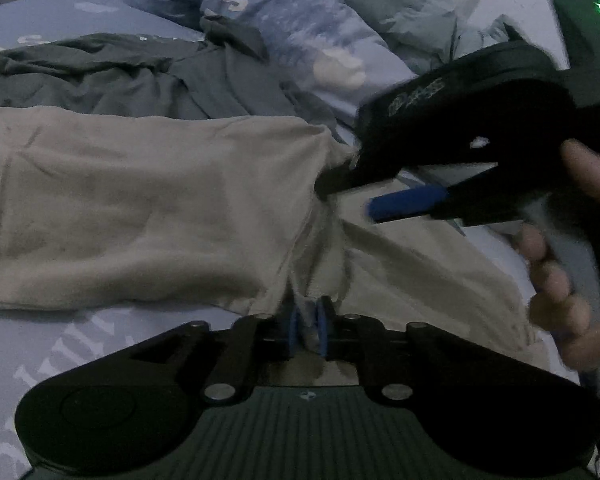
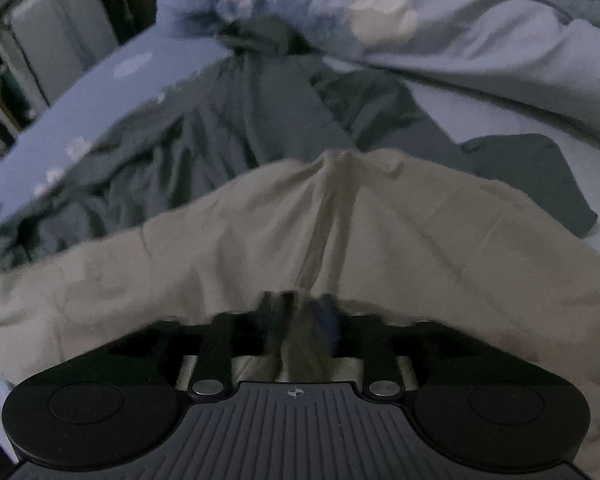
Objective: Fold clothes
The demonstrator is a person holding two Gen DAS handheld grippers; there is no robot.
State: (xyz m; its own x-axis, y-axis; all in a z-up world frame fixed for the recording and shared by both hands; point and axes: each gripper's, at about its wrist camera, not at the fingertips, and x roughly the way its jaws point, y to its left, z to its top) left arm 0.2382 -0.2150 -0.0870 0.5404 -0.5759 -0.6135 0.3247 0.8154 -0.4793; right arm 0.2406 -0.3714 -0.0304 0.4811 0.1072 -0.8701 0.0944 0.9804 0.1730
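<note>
A beige garment [image 1: 140,208] lies spread on the bed, its long part running left. My left gripper [image 1: 308,330] is shut on a bunched edge of it at the near side. In the left wrist view my right gripper [image 1: 352,196] comes in from the right, its jaws apart: one black finger touches the cloth and the blue-padded finger [image 1: 404,204] hangs free of it. In the right wrist view the beige garment [image 2: 340,240] drapes over the right gripper [image 2: 300,316] and hides its fingertips.
A dark grey garment [image 1: 120,80] lies crumpled behind the beige one; it also shows in the right wrist view [image 2: 240,120]. A light blue printed duvet [image 1: 300,32] is heaped at the back. The bedsheet [image 1: 80,344] has white lettering.
</note>
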